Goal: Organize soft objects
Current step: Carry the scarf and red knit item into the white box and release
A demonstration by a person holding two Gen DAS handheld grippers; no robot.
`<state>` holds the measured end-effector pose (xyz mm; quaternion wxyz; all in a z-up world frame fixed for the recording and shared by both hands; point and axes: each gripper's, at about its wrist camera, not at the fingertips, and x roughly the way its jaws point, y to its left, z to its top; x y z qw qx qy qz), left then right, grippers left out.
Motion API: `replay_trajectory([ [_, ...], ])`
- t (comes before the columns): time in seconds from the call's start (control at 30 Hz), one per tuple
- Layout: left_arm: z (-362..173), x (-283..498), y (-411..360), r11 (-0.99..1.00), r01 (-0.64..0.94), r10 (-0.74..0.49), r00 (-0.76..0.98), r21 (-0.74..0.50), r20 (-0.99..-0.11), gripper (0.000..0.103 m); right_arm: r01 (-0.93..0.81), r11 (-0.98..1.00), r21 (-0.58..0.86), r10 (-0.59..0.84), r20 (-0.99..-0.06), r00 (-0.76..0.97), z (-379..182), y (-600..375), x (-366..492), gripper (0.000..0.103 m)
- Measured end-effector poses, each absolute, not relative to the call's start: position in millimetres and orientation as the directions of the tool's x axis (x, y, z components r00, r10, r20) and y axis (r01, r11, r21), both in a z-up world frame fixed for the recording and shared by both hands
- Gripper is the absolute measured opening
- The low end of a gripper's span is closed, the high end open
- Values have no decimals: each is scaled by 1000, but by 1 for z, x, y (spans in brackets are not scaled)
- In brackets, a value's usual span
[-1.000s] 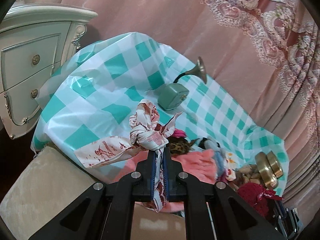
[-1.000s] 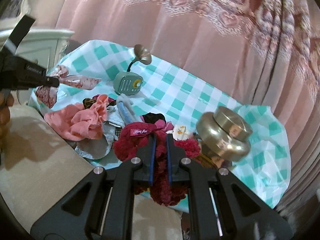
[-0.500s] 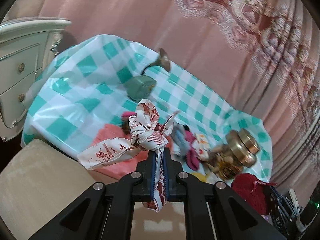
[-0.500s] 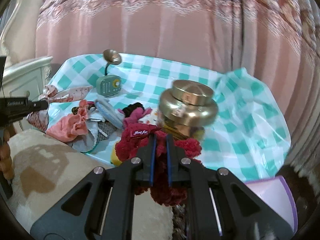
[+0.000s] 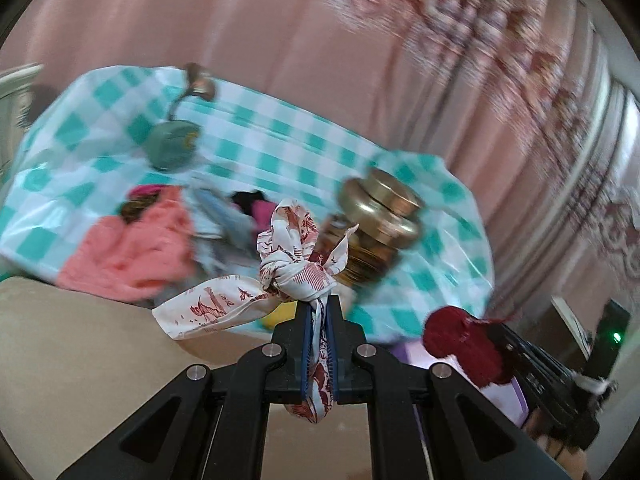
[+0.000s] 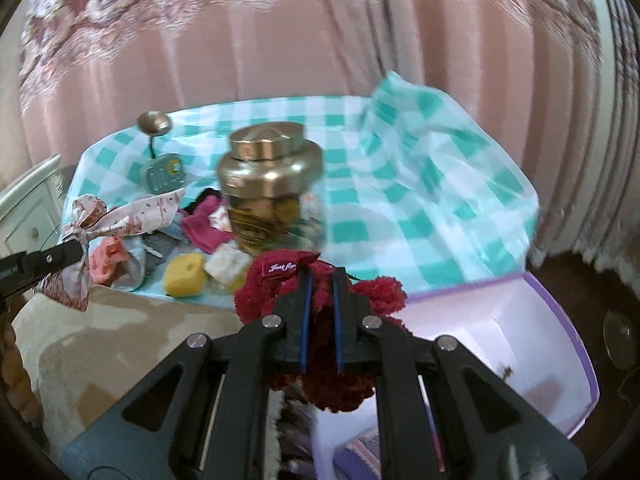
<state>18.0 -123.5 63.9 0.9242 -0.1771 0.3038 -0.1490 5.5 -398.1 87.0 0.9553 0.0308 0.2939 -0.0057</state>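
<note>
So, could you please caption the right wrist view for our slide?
Right gripper clamps a fuzzy red scrunchie beside a lilac box.

Both views are smeared with motion blur, so the pink curtain shows only streaks where its pattern should be. Ahead of the left gripper, the printed scarf it pinches covers the lower front of the brass-lidded jar, and the heap of soft pieces to its left blurs into colours; I cannot tell each one apart. The green radio has an unreadable face. Ahead of the right gripper, the red woolly piece hides the near corner of the lilac box, whose lower end runs behind the gripper body. The red tag's lettering is too small to read fully.
</note>
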Motion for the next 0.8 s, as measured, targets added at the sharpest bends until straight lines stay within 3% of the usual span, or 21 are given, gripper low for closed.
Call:
replay_trajectory([
  [0.37, 70, 4, -232, 822, 404, -570, 611, -402, -550, 7, 195, 971, 141, -66, -624, 779, 76, -472, -15, 12],
  [0.67, 59, 0, -294, 754, 521, -648, 485, -401, -587, 10, 303, 938, 168, -124, -655, 745, 73, -511, -26, 14],
  [0.77, 53, 1, -307, 715, 559, -680, 420, -419, -601, 35, 326, 930, 167, -138, -663, 735, 73, -516, -28, 24],
  [0.8, 51, 0, -310, 709, 566, -684, 406, -421, -606, 52, 332, 927, 175, -137, -665, 734, 73, -517, -29, 36],
])
